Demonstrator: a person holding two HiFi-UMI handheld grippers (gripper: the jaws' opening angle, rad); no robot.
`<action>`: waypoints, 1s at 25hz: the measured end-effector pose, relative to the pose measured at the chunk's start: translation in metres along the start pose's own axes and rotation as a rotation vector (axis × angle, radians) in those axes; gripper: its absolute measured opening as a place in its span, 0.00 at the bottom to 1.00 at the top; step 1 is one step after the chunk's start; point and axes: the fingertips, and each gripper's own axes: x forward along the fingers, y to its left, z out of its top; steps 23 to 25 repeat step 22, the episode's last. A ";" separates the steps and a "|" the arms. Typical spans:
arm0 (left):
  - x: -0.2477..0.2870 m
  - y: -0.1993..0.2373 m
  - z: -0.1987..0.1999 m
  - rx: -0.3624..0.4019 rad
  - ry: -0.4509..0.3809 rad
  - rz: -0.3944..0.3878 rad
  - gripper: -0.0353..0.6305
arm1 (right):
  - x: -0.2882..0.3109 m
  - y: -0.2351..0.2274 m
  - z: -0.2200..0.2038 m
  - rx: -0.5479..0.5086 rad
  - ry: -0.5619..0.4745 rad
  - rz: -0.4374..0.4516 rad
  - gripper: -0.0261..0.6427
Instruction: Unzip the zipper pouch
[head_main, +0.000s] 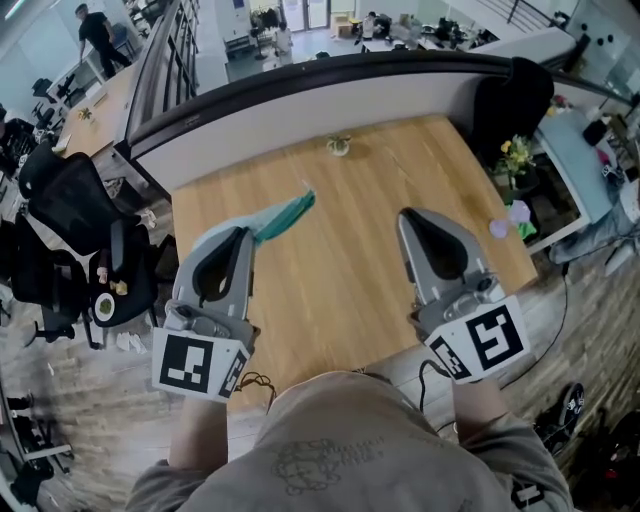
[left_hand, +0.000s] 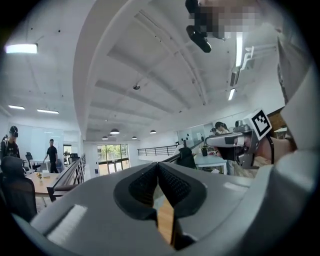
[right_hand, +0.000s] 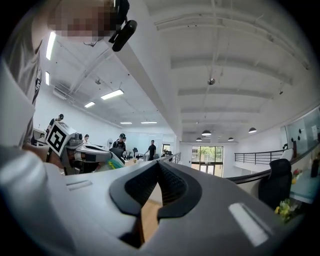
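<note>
A teal zipper pouch (head_main: 285, 215) shows on the wooden table (head_main: 350, 250), running up and right from the tip of my left gripper (head_main: 243, 232). I cannot tell whether that tip touches it. In the left gripper view the left gripper (left_hand: 158, 166) points up at the ceiling, jaws shut, no pouch between them. My right gripper (head_main: 408, 215) is held over the table's right half, apart from the pouch. Its own view shows the right gripper (right_hand: 159, 164) shut and empty. That view also catches the left gripper (right_hand: 95, 152) with a bit of the teal pouch (right_hand: 118, 162) by its tip.
A small plant (head_main: 338, 146) stands near the table's far edge, before a curved partition (head_main: 330, 75). Flowers (head_main: 515, 152) and a purple thing (head_main: 518, 212) sit off the right edge. A black office chair (head_main: 70, 200) stands to the left. People are in the office behind.
</note>
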 end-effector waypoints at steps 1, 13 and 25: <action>-0.001 -0.002 -0.005 0.002 0.015 -0.004 0.06 | 0.001 0.003 -0.006 0.006 0.016 0.005 0.06; -0.012 -0.024 -0.069 0.001 0.165 -0.012 0.06 | -0.010 0.024 -0.081 0.083 0.193 0.036 0.06; -0.012 -0.024 -0.059 0.001 0.154 -0.018 0.06 | -0.008 0.029 -0.078 0.062 0.191 0.047 0.06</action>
